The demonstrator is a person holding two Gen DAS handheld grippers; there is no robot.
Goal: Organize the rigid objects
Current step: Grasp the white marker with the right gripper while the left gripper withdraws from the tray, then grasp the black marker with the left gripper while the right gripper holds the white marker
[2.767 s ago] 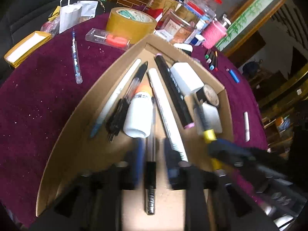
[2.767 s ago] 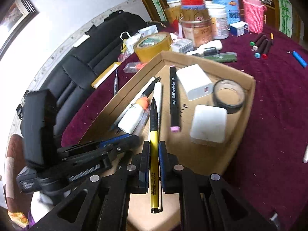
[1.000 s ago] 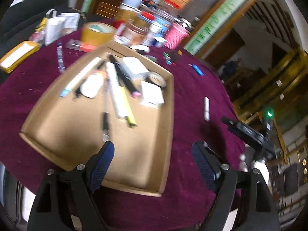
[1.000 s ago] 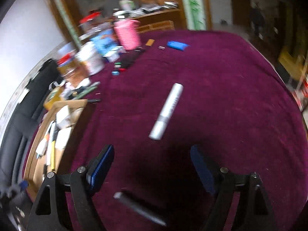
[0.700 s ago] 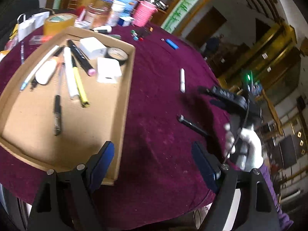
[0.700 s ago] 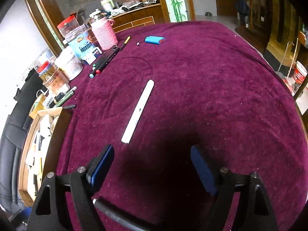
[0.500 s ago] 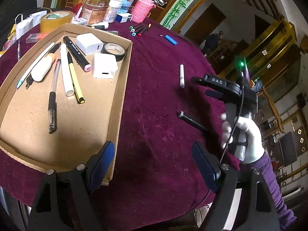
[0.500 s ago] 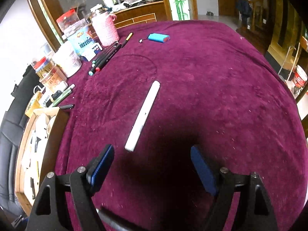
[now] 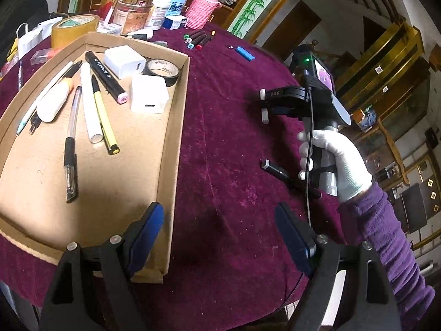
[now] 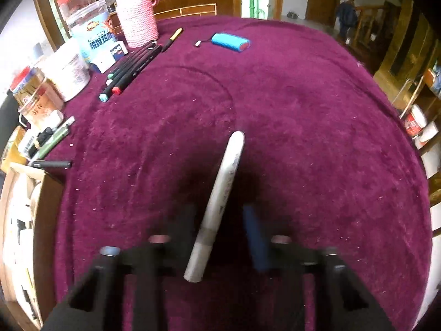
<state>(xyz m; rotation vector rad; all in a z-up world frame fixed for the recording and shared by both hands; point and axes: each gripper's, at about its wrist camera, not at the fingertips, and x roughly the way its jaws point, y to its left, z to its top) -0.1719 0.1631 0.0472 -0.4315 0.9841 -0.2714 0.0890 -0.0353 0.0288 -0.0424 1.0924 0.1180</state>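
A white marker pen (image 10: 223, 187) lies on the purple cloth. My right gripper (image 10: 220, 229) is down over it with the pen between its blurred jaws, which are closing; a gap shows on each side of the pen. In the left wrist view a gloved hand holds that right gripper (image 9: 263, 103) over the white pen (image 9: 264, 114). A black marker (image 9: 278, 172) lies nearer on the cloth. The cardboard tray (image 9: 176, 138) holds pens, markers, two white chargers and black tape. My left gripper (image 9: 220, 231) hangs open and empty above the tray's near right corner.
Several coloured markers (image 10: 129, 69), a blue battery pack (image 10: 230, 42), a pink knitted cup (image 10: 137, 18) and jars stand at the far side. A brown tape roll (image 9: 74, 26) sits behind the tray. The round table's edge curves close on the right.
My right gripper has come down over the white pen and its jaws have narrowed around it. The left gripper swung right from over the tray, then held still.
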